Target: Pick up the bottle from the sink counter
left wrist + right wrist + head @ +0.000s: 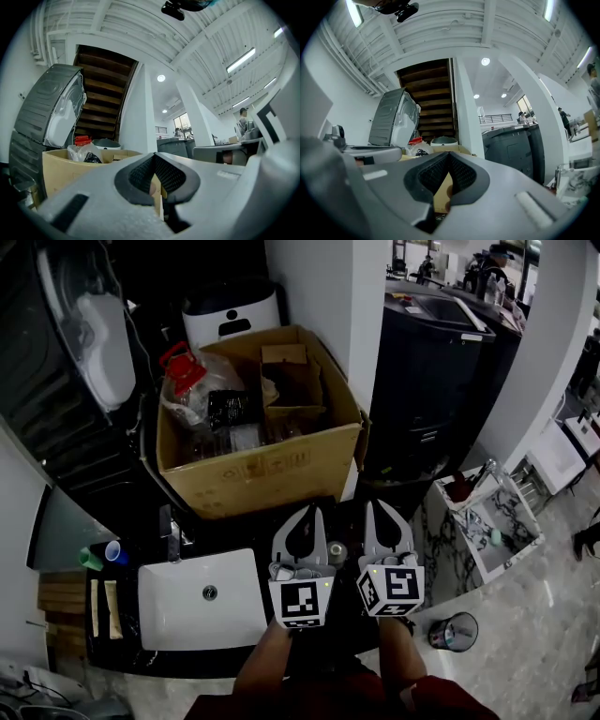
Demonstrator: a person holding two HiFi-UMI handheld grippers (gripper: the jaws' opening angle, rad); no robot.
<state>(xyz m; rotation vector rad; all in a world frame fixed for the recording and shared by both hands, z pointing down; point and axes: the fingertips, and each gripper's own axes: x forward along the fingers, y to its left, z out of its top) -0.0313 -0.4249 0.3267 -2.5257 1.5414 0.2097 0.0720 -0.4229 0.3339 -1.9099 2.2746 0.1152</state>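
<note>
A small green bottle with a blue cap (101,555) stands at the left end of the dark sink counter (187,662), left of the white basin (202,601). I hold both grippers side by side over the counter's right part, pointing at the cardboard box (258,465). The left gripper (308,514) (153,155) is shut with nothing in it. Beside it, the right gripper (374,508) (448,153) is also shut and empty. Both are well right of the bottle, which does not show in either gripper view.
A faucet (169,532) rises behind the basin. The open box holds a red-capped jug (187,381) and packaging. A dark cabinet (427,362) stands to the right, a small bin (455,631) is on the floor, and a round item (336,552) lies between the grippers.
</note>
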